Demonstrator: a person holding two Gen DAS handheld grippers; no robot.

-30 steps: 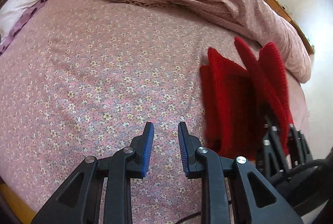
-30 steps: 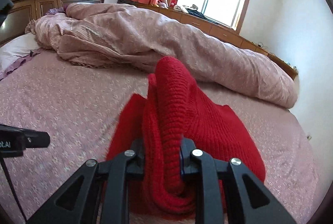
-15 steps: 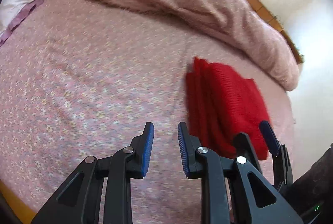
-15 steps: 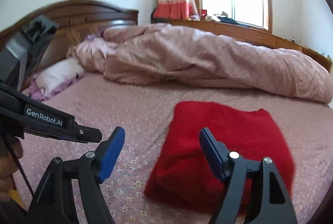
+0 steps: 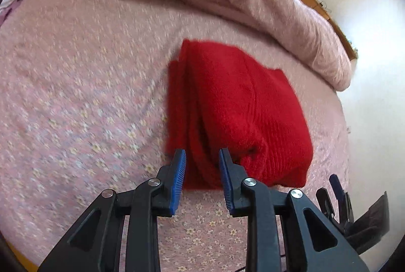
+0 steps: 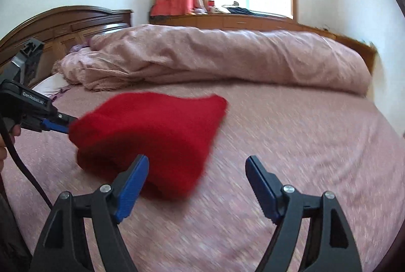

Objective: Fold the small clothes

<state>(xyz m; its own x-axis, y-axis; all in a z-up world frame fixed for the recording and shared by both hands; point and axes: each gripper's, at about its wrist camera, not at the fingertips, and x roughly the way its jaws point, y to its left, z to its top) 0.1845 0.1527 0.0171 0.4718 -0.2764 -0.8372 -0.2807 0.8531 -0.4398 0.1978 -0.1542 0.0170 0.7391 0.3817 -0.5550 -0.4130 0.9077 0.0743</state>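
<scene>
With the right gripper [image 6: 197, 178] spread wide and empty and the left gripper [image 5: 202, 170] parted around the red knit bundle's [image 5: 238, 107] near edge, a one-layer pinch — not the whole stack — would likely unravel the fold.

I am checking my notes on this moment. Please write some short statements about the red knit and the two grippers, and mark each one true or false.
1. The red knit garment lies folded on the floral bed sheet. True.
2. The right gripper is shut on the garment. False: its jaws stand wide apart, holding nothing.
3. The left gripper is at the garment's near edge, jaws apart. True.
4. The pink quilt covers the garment. False: it lies bunched behind it.
</scene>
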